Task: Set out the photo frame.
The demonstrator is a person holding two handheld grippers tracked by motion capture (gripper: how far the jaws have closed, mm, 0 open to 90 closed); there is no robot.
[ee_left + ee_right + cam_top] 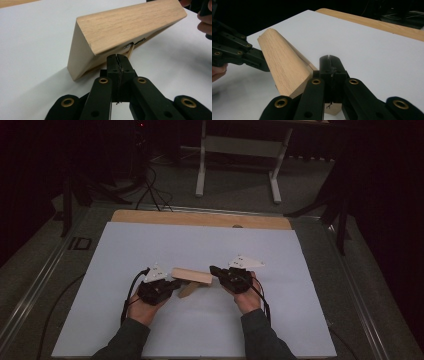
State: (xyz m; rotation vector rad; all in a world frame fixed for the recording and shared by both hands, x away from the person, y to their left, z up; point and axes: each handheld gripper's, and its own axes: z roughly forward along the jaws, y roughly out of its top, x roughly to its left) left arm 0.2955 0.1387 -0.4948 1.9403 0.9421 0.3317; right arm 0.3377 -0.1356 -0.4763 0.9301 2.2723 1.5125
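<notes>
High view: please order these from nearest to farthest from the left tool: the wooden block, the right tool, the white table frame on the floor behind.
1. The wooden block, directly beside the left tool, at its right.
2. The right tool, at the block's other end.
3. The white table frame, far back on the floor, at the top of the view.

Pale grained wooden block – black grippers, left and right – on white sheet

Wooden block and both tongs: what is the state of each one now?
Wooden block: tilted, one end raised above the white sheet, a thin wooden piece under it.
Left tongs: shut, tips under the block's edge.
Right tongs: shut, beside the block's end.
</notes>
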